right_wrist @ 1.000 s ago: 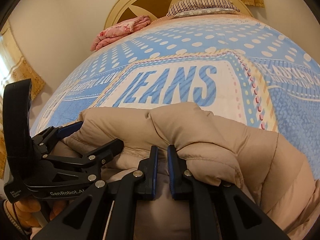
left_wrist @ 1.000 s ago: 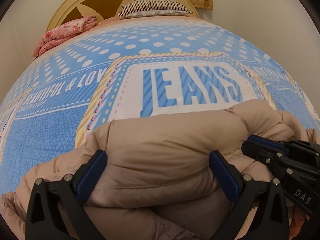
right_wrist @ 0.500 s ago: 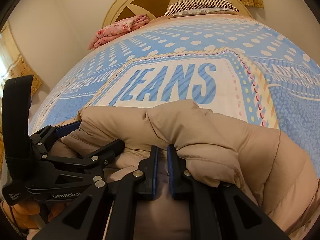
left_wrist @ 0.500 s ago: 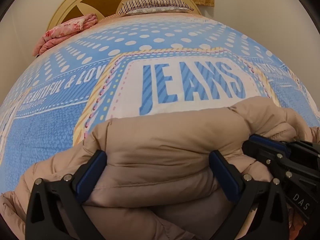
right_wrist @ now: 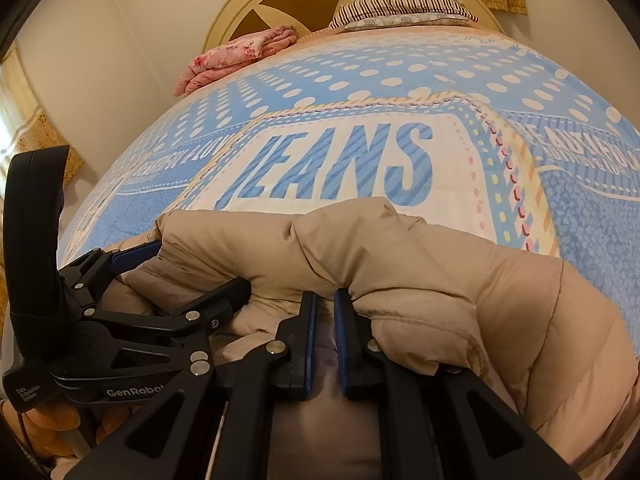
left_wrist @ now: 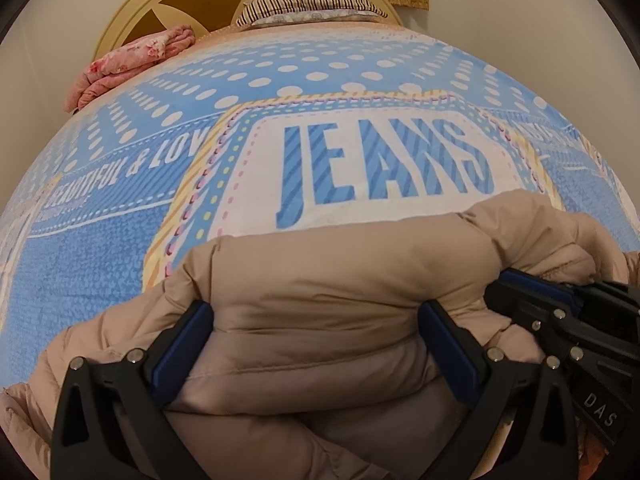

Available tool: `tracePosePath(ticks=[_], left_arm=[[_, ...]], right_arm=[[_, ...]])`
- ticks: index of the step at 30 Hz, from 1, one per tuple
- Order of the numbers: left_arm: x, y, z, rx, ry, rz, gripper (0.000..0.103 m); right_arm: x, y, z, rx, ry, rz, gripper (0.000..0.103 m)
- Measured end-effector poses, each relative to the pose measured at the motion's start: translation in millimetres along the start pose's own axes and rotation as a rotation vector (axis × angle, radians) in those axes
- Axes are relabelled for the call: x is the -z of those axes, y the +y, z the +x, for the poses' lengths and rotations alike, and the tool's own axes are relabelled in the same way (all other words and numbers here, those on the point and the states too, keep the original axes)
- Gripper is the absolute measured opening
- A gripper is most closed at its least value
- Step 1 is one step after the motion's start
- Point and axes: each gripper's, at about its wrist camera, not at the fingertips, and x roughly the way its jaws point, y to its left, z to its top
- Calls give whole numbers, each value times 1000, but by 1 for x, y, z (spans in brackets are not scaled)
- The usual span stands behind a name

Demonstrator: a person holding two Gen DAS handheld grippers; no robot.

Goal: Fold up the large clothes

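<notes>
A beige puffer jacket (left_wrist: pixel 320 300) lies bunched on the near end of the bed; it also shows in the right wrist view (right_wrist: pixel 420 264). My left gripper (left_wrist: pixel 316 344) is open wide, with a thick fold of the jacket bulging between its blue pads. My right gripper (right_wrist: pixel 324 320) is shut on a fold of the jacket, its pads a narrow gap apart with fabric pinched between. The right gripper shows at the right edge of the left wrist view (left_wrist: pixel 560 320). The left gripper shows at the left of the right wrist view (right_wrist: pixel 140 304).
The bed has a blue dotted cover (left_wrist: pixel 160 240) printed with "JEANS". A folded pink blanket (left_wrist: pixel 128 64) and a striped pillow (left_wrist: pixel 308 4) lie by the round headboard (left_wrist: pixel 160 0). Walls stand close on both sides.
The bed print has slid slightly downward in both views, so both grippers and the jacket fold have shifted a little forward. Jaw states are unchanged.
</notes>
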Motion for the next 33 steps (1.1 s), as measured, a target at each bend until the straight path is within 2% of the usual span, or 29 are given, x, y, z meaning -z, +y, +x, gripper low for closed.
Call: tracePosePath(ticks=[3, 6, 7, 8, 9, 10, 12, 15, 19, 22, 28, 33], left_arm=[[-3, 0, -6, -8, 5, 8, 103], [-2, 5, -40, -32, -52, 7, 103], [0, 10, -58, -14, -94, 0, 103], [3, 15, -78, -9, -127, -2, 103], [7, 21, -94, 1, -149, -6, 103], [14, 29, -115, 25, -179, -16, 103], [33, 42, -151, 11, -208, -24, 103], [81, 62, -203, -18, -250, -1, 103], [159, 85, -260, -21, -256, 5, 103], [220, 100, -290, 4, -247, -35, 103], [316, 121, -309, -12, -199, -122, 103], [368, 127, -306, 1, -153, -194, 103]], right_arm=[[-5, -2, -2, -18, 16, 12, 9], [-9, -1, -16, -10, 31, 4, 11], [-10, 0, -24, -19, 25, 3, 26], [-10, 1, -39, -34, -3, 3, 56], [-9, 2, -57, -29, -45, 1, 66], [-6, 3, -69, -17, -69, -2, 70], [3, 4, -99, -6, -88, -8, 70], [37, 5, -147, -18, -83, -5, 70], [113, 3, -219, 10, -71, -17, 70], [173, -7, -266, 12, -69, 23, 71], [289, -31, -338, 59, -91, 163, 72], [349, -30, -360, 81, -96, 196, 72]])
